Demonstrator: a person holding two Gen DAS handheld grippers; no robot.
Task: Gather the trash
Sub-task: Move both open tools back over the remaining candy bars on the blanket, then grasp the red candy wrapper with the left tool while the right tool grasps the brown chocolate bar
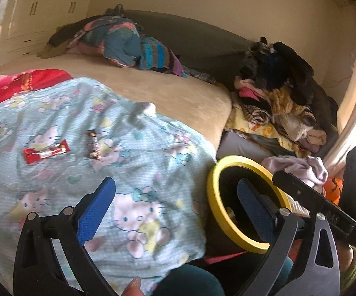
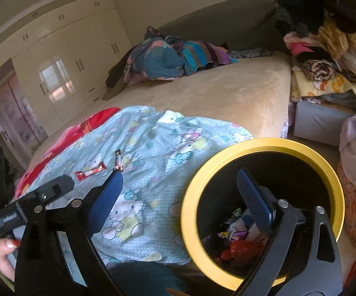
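We see a red wrapper (image 1: 46, 155) and a brown wrapper (image 1: 94, 145) on the blanket (image 1: 153, 162). The yellow bin (image 2: 261, 145) sits beside the bed (image 1: 178, 93). Both grippers, left (image 1: 176, 211) and right (image 2: 180, 198), have jaws wide open, holding nothing.

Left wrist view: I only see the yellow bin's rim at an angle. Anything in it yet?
Observer: Yes. The right wrist view looks straight into the yellow bin. A small heap of wrappers lies at the bottom, with a red one among them.
Operator: Right gripper holding anything?
Observer: No. The right gripper has its jaws wide open with nothing between them. In that view one finger shows in front of the bin's mouth.
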